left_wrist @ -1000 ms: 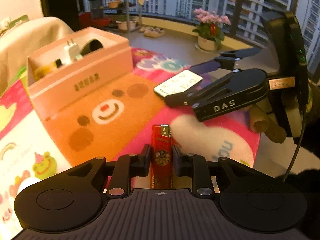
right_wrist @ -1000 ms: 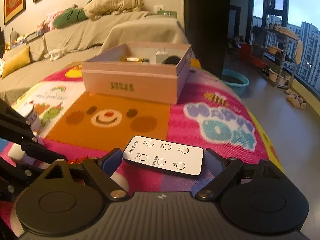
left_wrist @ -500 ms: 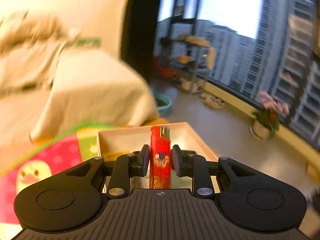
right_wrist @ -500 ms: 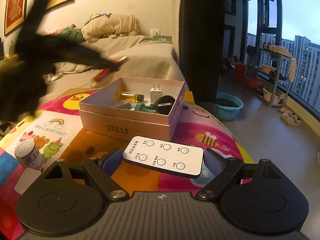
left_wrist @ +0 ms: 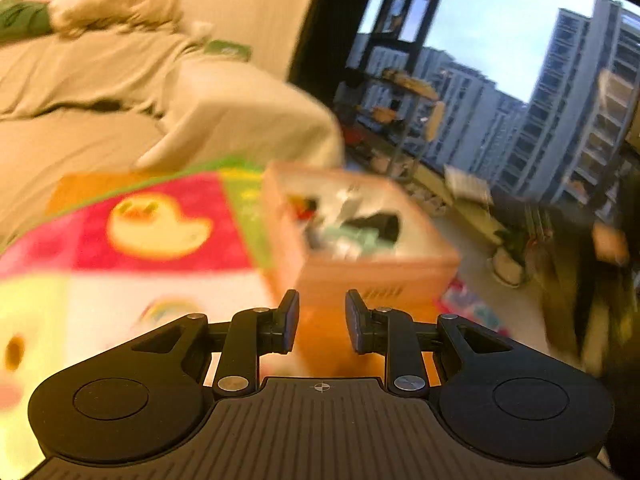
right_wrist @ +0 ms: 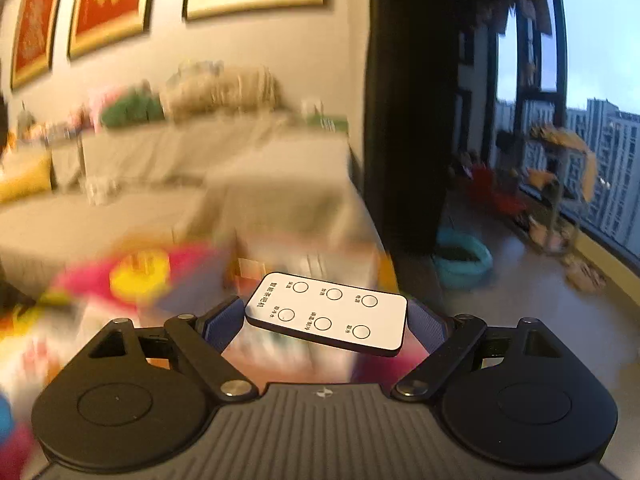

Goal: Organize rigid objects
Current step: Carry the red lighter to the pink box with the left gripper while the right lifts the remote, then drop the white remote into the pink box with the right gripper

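Observation:
A pink open box [left_wrist: 360, 256] stands on the colourful play mat [left_wrist: 160, 232], blurred, with several small objects inside; a red-and-yellow patch at its far left may be the red lighter [left_wrist: 298, 202]. My left gripper [left_wrist: 322, 316] is open and empty, just short of the box's near wall. My right gripper [right_wrist: 326, 316] is shut on a white remote control [right_wrist: 326, 312] with round buttons, held flat in the air. The pink box [right_wrist: 304, 256] shows as a blur behind the remote.
A beige sofa [left_wrist: 100, 92] lies behind the mat. Large windows [left_wrist: 500, 60] and a balcony shelf are at the right. A teal basin [right_wrist: 464, 258] sits on the floor. Framed red pictures [right_wrist: 108, 4] hang on the wall.
My left gripper has let go of the red lighter and opened, and has pulled back from over the box. My right gripper has lifted the remote off the mat and moved towards the box.

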Tool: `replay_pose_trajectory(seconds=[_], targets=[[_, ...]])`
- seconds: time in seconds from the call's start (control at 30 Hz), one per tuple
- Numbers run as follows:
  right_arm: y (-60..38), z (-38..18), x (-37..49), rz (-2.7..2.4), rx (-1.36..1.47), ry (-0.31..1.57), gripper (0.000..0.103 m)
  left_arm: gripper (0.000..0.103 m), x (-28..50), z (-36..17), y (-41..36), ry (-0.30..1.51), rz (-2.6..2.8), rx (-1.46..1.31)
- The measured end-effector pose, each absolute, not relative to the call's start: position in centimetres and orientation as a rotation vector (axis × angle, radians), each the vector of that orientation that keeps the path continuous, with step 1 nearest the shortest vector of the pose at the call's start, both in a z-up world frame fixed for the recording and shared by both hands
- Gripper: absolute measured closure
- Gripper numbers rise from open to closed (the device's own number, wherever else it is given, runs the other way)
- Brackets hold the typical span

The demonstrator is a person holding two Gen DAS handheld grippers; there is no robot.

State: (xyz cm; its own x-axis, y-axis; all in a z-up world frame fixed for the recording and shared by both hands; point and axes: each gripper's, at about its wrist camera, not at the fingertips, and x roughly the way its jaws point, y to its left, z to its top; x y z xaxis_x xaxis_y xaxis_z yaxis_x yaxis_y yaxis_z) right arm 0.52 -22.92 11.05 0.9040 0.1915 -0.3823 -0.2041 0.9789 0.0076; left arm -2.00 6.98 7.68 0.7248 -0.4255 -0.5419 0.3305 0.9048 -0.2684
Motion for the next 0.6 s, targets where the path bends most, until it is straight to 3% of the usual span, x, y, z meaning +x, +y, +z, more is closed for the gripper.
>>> replay_pose_trajectory(seconds=[0.17,0.43,0.6], targets=[[-19.3,12.0,3.3,0.261,-0.044,0.455,0.013,0.075,-5.7,6.1,10.2,0.667,-0.315,-0.190],[-15.4,6.1,-5.6,0.484,-0.166,0.638,0.013,0.075,-7.4,5.1,13.1,0.666,-0.246,-0.324],[-13.8,5.5,-9.5,0.637,-0.102,0.691,0.013,0.075,-7.5,4.8,11.7,0.674,-0.271,-0.297]])
